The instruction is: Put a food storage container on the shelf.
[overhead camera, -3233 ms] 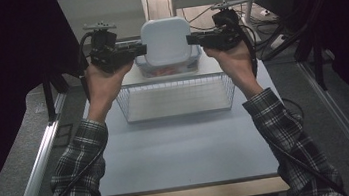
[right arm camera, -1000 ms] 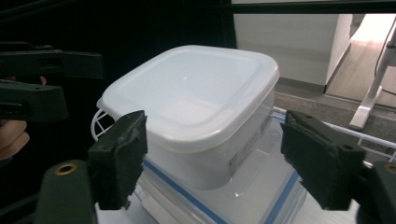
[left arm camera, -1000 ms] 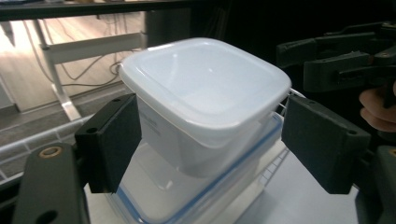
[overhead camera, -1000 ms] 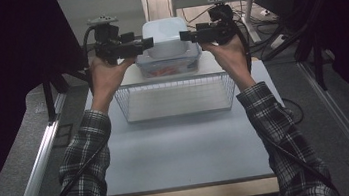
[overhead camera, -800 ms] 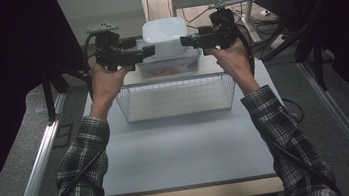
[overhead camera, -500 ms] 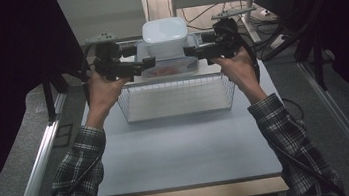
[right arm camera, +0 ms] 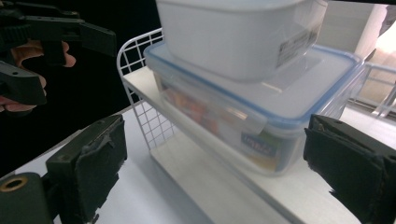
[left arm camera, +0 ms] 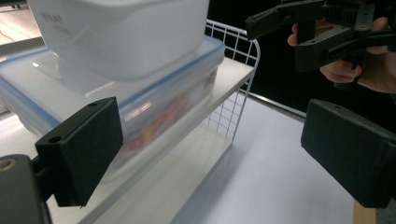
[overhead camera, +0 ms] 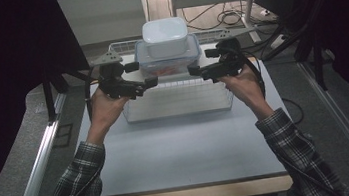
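A white opaque container (overhead camera: 165,37) sits stacked on a larger clear container with a blue-rimmed lid (overhead camera: 169,63), and that clear container rests on the white top shelf of a wire rack (overhead camera: 179,100) standing toward the far side of the pale tabletop (overhead camera: 179,153). The clear container shows reddish and orange contents through its wall, and in the right gripper view a printed label can be seen low on its near corner (the print is too blurred to read). The left hand-held gripper (overhead camera: 148,84) is held just beside the left end of the clear container, apart from it, and its jaws, which have just been opening, stand wide and released with nothing pressed between the pads; in the left gripper view the two black pads frame the corner of the stack and the rack's wire end without touching either. The right hand-held gripper (overhead camera: 194,70) sits just beside the right end of the same container, also clear of it, its jaws having just been opening too and now released, with nothing gripped. Each gripper is carried in a hand coming from a plaid sleeve (overhead camera: 79,182), and both point inward toward the stack from opposite sides. In the high view, cables and metal shelving lie on the floor beyond the rack
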